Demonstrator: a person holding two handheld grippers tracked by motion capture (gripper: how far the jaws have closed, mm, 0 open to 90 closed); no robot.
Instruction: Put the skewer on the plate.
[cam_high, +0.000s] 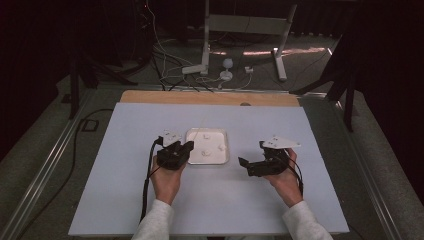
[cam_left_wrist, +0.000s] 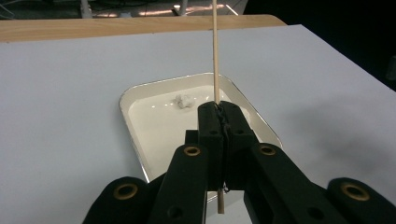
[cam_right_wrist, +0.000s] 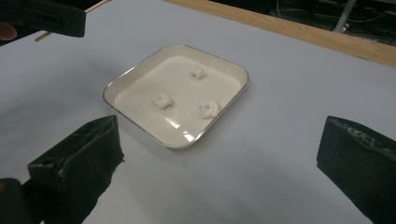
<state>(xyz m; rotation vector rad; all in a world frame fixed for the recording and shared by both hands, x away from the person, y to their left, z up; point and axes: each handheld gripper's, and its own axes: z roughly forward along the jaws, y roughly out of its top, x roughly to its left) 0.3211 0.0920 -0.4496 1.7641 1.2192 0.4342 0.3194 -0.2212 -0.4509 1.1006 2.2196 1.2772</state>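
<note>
Skewer (cam_left_wrist: 215, 51) is what we have in hand: a thin wooden stick clamped between the shut jaws of our left gripper (cam_left_wrist: 220, 112), rising steeply up and away from them, with its short lower end poking out beneath the jaws.

By size, we start with the table (cam_high: 150, 200), a wide pale sheet laid over a wooden board whose far edge shows as a tan strip. Our forearms in light sleeves come in from the near edge. Near the middle of the sheet sits the tray (cam_high: 225, 150), a shallow white dish with rounded corners and a shiny rim.

Our left gripper (cam_high: 176, 152) hangs at the tray's left near corner, its closed tips reaching over the rim in the left gripper view. Our right gripper (cam_high: 250, 165) sits to the right of the tray, apart from it and pointing left toward it. Its two black jaws stand wide apart in the right gripper view with nothing between them but bare table, the tray lying just beyond.

Smallest are the three white lumps (cam_right_wrist: 162, 100) in the tray, soft and crumpled, spread apart from one another; one lump (cam_left_wrist: 183, 101) lies just left of the skewer in the left gripper view.
</note>
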